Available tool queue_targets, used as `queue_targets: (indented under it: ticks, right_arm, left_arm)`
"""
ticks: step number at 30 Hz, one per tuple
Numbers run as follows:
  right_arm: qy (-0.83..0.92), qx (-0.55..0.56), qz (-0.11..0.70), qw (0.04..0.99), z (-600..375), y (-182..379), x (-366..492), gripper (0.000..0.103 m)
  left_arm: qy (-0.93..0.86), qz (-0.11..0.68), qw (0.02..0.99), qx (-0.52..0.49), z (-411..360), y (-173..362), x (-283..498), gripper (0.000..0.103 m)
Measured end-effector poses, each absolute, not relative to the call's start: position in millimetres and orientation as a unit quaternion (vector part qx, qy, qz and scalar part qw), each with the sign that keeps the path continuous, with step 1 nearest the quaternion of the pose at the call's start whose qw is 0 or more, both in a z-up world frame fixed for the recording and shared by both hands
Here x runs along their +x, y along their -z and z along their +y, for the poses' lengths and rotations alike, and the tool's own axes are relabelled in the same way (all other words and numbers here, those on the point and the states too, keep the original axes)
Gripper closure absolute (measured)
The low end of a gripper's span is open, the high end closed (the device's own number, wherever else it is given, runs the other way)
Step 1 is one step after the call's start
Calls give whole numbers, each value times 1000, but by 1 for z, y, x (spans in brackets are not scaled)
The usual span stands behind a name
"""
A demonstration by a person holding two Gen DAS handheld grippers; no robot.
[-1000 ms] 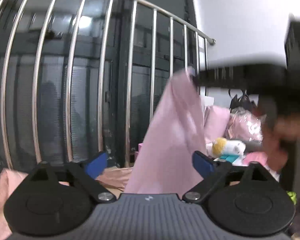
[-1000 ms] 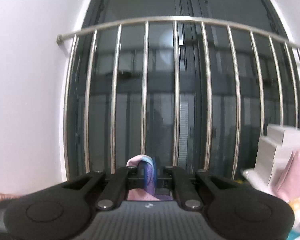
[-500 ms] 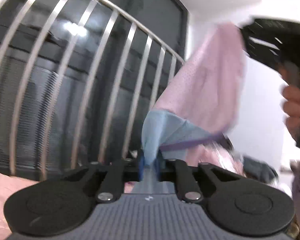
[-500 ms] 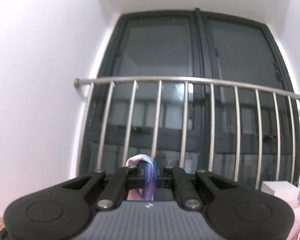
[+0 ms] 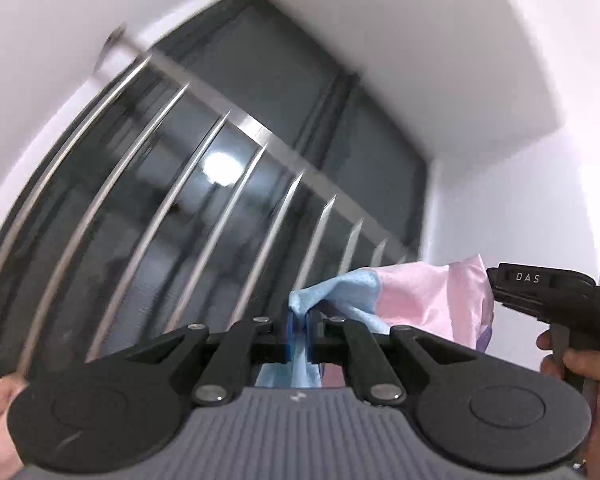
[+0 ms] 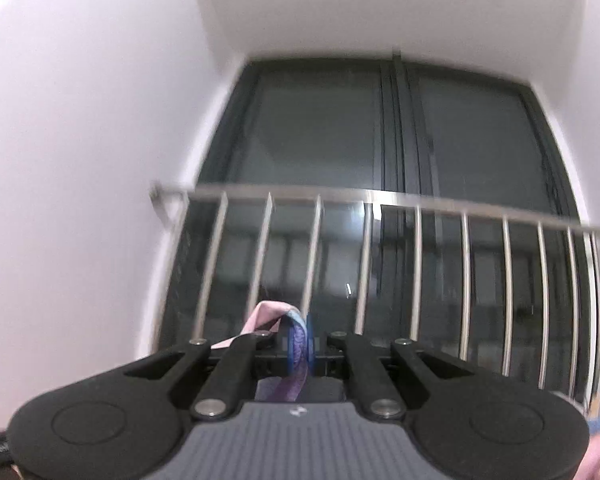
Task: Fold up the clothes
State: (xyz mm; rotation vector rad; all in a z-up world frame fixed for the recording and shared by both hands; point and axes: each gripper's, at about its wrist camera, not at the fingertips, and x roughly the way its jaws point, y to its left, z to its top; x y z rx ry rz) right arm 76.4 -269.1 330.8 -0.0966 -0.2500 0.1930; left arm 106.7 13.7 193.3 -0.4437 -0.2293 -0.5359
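A pink and light-blue garment hangs in the air, stretched between my two grippers. My left gripper is shut on its light-blue part. In the left wrist view the right gripper shows at the right edge, its tip against the pink cloth, held by a hand. In the right wrist view my right gripper is shut on a pink, blue and purple fold of the garment. Both cameras tilt upward, so the rest of the garment is hidden.
A steel railing with vertical bars stands in front of dark glass doors; it also shows in the left wrist view. White walls and ceiling surround it. A hand grips the right tool's handle.
My left gripper went from open to shut on the garment's blue part. Both grippers rose and tilted upward, so the garment pile and boxes left the view.
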Motion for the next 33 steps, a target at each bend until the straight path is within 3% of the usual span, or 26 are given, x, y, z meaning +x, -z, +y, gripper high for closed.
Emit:
queue_targets:
  ticks: [2,3,4,5,6,8,11,14,18,24,27,29,30,31,32,33]
  right_arm:
    - [-70,-53,-69,994,-267,-313,121,92]
    - [-56,-63,-26,996,-266,-300,149,76]
    - [-41,-73,17,996,-265,-287,177,49]
    - [-28,-82,68,994,-264,-269,205,38]
    - [-21,-89,124,988,-265,-249,228,32]
    - [-30,-93,204,974,-266,-213,251,33]
    - [-73,-79,278,955,-263,-161,256,30]
    - [-117,-49,326,937,-253,-120,250,23]
    - [-138,-32,382,913,-238,-73,239,23]
    - [-175,2,402,899,-231,-39,210,23]
    - [-177,12,399,900,-228,-25,207,26]
    - [-173,12,395,902,-227,-19,212,43]
    - [-167,3,389,906,-225,-17,213,62]
    - [-156,-10,380,912,-224,-17,215,89]
    - [-147,-19,371,917,-223,-17,216,100]
    - [-134,-26,359,923,-225,-19,219,101]
  left_arm:
    - [244,-54,941,-226,13,-198,134,89]
    - [230,-19,944,-237,15,-193,151,83]
    - [209,11,945,-252,20,-190,168,55]
    - [174,50,946,-269,25,-179,187,27]
    - [142,91,948,-271,29,-169,203,24]
    - [59,160,954,-247,35,-152,227,33]
    - [0,187,955,-229,48,-143,236,32]
    - [28,189,953,-233,52,-141,237,20]
    - [57,226,958,-164,23,-139,254,16]
    - [4,254,965,-66,-9,-121,265,9]
    - [6,258,962,-88,0,-116,266,9]
    - [2,257,962,-92,4,-115,266,9]
    - [-4,258,962,-92,6,-116,265,9]
    - [-10,261,961,-91,6,-115,266,8]
    - [-15,264,960,-90,6,-115,267,8]
    - [-14,266,960,-89,6,-114,269,8]
